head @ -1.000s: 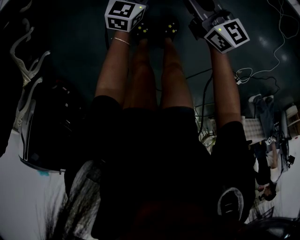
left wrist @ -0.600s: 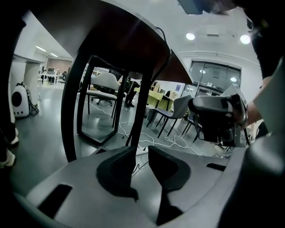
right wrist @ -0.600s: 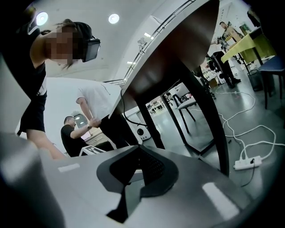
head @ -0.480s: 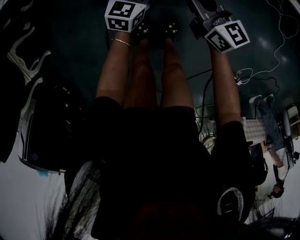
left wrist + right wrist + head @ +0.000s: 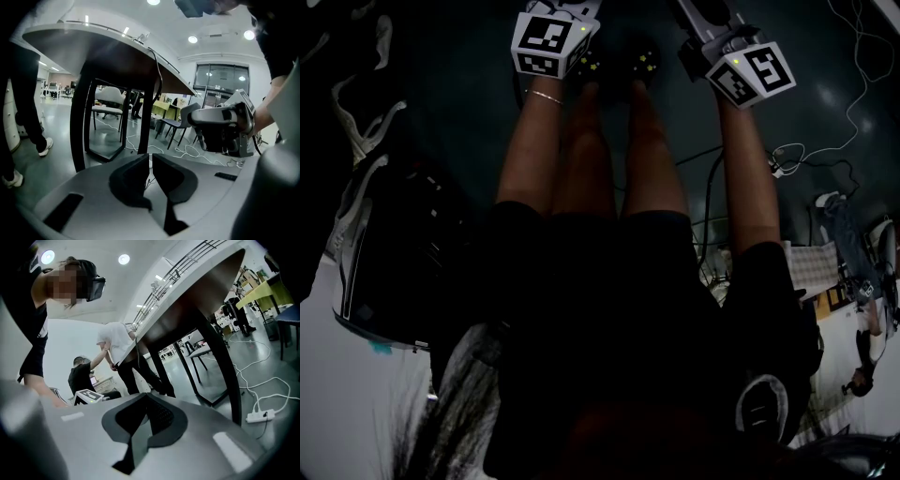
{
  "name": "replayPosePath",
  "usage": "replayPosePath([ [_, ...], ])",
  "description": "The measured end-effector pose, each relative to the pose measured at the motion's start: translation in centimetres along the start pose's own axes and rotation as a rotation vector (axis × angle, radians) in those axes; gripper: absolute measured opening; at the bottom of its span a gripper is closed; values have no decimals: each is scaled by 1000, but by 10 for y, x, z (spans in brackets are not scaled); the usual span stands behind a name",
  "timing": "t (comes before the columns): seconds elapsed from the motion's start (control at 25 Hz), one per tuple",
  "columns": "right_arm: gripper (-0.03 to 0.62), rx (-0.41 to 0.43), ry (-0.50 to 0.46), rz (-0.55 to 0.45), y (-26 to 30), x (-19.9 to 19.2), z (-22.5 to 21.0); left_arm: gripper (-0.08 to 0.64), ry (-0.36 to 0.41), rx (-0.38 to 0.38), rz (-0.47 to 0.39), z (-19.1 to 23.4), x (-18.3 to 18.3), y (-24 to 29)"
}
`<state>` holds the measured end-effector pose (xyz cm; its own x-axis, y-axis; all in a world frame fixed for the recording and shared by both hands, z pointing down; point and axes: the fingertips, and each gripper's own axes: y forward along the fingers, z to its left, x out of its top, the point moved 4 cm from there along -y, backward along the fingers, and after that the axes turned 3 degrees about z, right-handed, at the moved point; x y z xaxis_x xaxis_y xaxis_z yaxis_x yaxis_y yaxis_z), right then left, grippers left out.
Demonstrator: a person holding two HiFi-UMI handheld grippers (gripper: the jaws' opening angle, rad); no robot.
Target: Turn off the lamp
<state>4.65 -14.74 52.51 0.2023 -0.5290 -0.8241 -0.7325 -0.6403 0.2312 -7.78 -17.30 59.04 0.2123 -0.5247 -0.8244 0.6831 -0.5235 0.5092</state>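
The left gripper (image 5: 150, 157) is just being closed to a slim, empty gap beside the bench (image 5: 122, 56), the right gripper (image 5: 146, 397) is being held clenched on nothing, and the lamp cannot be made out.

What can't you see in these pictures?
Lamp: in no view.
Table: both gripper views look up from under it, hiding what stands on top.
Cable: left gripper view, its upper end passes over the table edge.
Floor: head view, too dark.
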Motion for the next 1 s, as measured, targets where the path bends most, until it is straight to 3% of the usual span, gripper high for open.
replayPosePath([
  [0.48,2,4,-29,-18,-2,29,26,6,20,23,-57,-10,40,-43],
  [1.0,2,17,-44,-87,-20,81,76,6,27,37,-106,-40,108,-104],
])
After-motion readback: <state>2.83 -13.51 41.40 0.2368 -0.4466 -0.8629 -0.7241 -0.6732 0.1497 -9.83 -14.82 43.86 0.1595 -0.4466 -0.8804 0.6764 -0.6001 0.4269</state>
